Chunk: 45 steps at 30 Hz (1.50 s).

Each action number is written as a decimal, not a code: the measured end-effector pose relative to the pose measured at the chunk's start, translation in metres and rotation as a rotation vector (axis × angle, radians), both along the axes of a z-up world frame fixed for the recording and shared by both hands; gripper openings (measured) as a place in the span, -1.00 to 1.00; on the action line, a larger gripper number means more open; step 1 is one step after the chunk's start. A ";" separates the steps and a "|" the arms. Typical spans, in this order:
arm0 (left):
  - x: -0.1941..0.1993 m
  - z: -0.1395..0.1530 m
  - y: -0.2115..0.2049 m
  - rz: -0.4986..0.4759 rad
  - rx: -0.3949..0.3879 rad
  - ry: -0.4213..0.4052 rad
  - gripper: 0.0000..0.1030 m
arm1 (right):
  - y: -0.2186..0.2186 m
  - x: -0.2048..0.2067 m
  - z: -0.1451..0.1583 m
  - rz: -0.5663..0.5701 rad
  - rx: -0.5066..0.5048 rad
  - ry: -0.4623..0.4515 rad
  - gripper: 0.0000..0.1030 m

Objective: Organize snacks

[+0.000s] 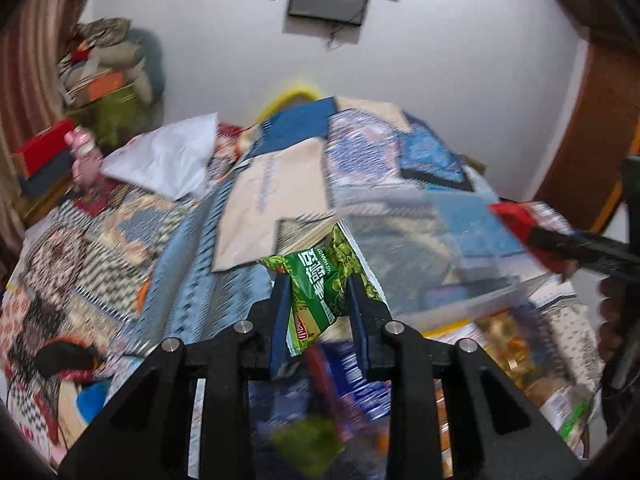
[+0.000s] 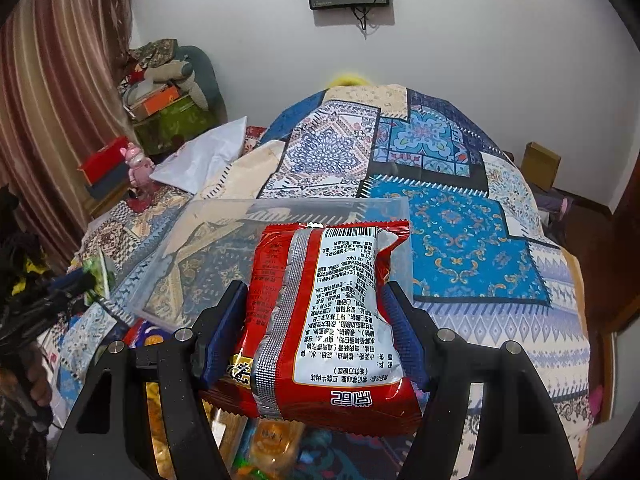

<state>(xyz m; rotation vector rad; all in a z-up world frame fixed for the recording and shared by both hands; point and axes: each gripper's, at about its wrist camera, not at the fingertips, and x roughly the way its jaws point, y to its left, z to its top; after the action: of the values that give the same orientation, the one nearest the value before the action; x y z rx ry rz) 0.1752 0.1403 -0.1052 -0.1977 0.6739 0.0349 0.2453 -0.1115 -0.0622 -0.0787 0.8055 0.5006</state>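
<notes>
1. L gripper [image 1: 320,284]: blue-padded fingers clamped on a small green printed foil snack packet [image 1: 320,280], held up off the bed. Packet sits betw pads roughly mid-body; top end pokes fwd past the tips. Left-wrist view is smeared, so grip depth hard to judge.
2. R gripper [image 2: 316,320]: jaws closed on a red-and-white crinkly plastic snack bag [image 2: 324,312], barcode side up, held over the near edge of a clear rectangular plastic storage bin [image 2: 224,216]. The bin rests on the patterned patchwork bedspread [image 2: 460,232].
3. Risk A: red bag is puffy w/ air; pads squeeze its flanks only. Could squirt out or rotate if the hold eases before it is over the bin.
4. Risk B: bin wall is transparent, rim hard to read. Bag edge may catch the rim and flop outside onto the loose pile of gold and orange wrapped snacks [image 2: 264,440] below.
5. Risk C: both tools work near the same bin; the L tool shows at the left edge of the right-wrist view. Probable clash if both go in at once.
6. Risk D: soft bed under bin, so a push on the rim could tip or slide it.
</notes>
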 end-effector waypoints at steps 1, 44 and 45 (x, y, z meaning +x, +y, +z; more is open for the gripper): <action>0.006 0.001 -0.005 -0.016 -0.004 0.000 -0.46 | 0.001 0.003 -0.001 -0.004 -0.005 0.002 0.27; -0.014 -0.007 -0.034 -0.083 0.150 0.147 0.51 | 0.000 -0.057 -0.004 0.056 -0.135 -0.010 0.68; -0.014 -0.011 -0.032 -0.079 0.140 0.163 0.51 | -0.001 -0.058 -0.009 0.056 -0.139 0.002 0.68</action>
<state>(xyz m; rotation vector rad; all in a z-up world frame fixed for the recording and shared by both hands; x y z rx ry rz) 0.1616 0.1086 -0.1167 -0.0329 0.8379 0.0226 0.1869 -0.1122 -0.0710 -0.2302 0.8409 0.4972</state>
